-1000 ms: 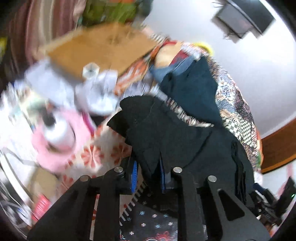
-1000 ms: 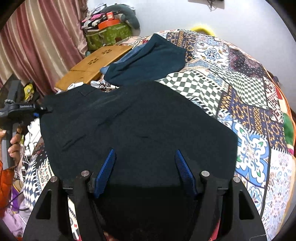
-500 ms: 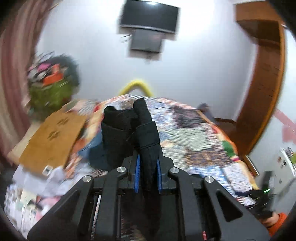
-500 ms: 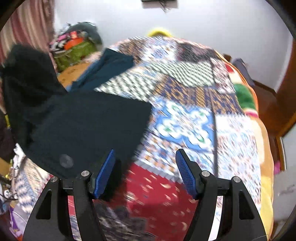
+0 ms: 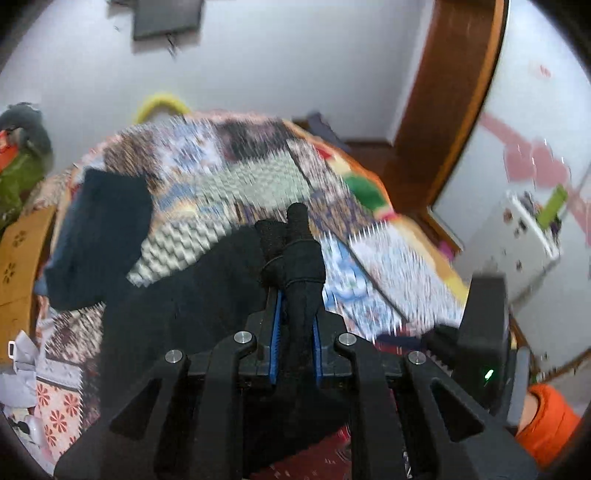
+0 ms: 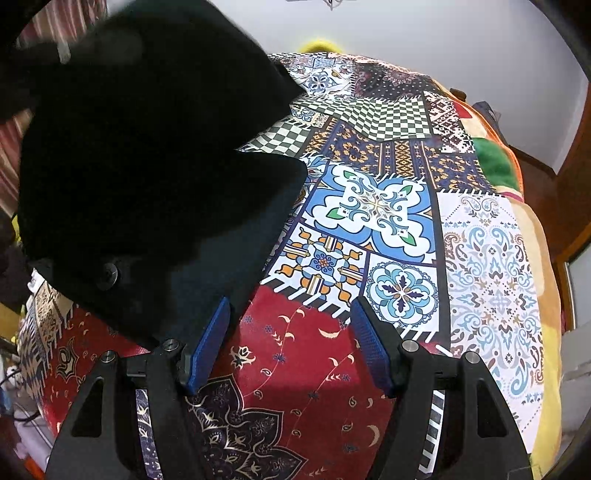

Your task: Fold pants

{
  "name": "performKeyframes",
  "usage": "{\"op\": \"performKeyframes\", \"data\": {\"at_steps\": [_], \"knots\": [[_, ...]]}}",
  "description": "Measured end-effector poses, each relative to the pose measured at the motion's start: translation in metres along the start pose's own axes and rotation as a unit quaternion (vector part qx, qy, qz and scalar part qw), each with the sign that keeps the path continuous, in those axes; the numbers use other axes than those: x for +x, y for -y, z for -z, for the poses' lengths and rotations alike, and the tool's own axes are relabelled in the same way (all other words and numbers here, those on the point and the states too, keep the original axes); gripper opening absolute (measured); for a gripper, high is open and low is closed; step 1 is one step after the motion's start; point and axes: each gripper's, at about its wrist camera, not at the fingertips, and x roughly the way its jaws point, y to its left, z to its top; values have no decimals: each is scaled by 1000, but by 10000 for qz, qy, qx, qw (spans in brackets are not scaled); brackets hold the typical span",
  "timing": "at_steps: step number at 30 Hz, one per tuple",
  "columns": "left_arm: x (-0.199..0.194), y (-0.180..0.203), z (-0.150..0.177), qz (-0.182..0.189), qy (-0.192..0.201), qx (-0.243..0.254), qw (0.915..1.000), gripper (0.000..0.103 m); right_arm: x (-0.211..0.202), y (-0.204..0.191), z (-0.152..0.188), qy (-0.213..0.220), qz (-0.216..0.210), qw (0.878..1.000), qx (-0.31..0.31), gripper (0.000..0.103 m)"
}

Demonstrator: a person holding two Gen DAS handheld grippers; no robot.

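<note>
A: Where are the black pants [image 5: 295, 258]?
B: Bunched in the left tongs' [image 5: 294, 325] clamped grip, draping over the quilt [image 6: 388, 206]. Right tongs [image 6: 291, 343] gape empty beside them.
A: Handling?
B: Soft, floppy; grab the free hem.

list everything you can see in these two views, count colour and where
pants: 1, black, partly lifted over the bed's left side, bunched edge clamped in left gripper
garment: 1, dark blue, far left on the bed
bedspread: 1, multicolour patchwork, covering the bed
wooden board: 1, tan, beside the bed at left
screen: 1, dark, on the wall
left gripper: black, blue pads, shut on pants
right gripper: black, blue pads, open above bedspread
sleeve: orange, lower right
</note>
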Motion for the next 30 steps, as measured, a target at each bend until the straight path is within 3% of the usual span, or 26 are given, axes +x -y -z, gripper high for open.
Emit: {"op": "performKeyframes", "data": {"at_steps": [3, 6, 8, 11, 16, 22, 30], "knots": [[5, 6, 9, -24, -281, 258, 9993, 21, -2, 1, 1, 33, -37, 10000, 14, 64], [-2, 9, 14, 90, -313, 344, 9989, 56, -4, 4, 2, 64, -89, 9999, 91, 64], [-16, 6, 17, -48, -23, 313, 9995, 80, -6, 6, 3, 98, -143, 9997, 182, 64], [-33, -8, 12, -282, 302, 244, 9988, 91, -9, 8, 5, 91, -150, 9996, 237, 64], [-39, -52, -2, -1135, 538, 79, 9920, 97, -18, 12, 11, 176, -158, 9992, 316, 64], [-12, -124, -22, -1815, 230, -85, 9831, 101, -32, 26, 11, 415, -66, 9976, 558, 64], [74, -198, -28, -1866, -819, -488, 9778, 100, -44, 43, -1, 650, 45, 9944, 838, 64]]}}
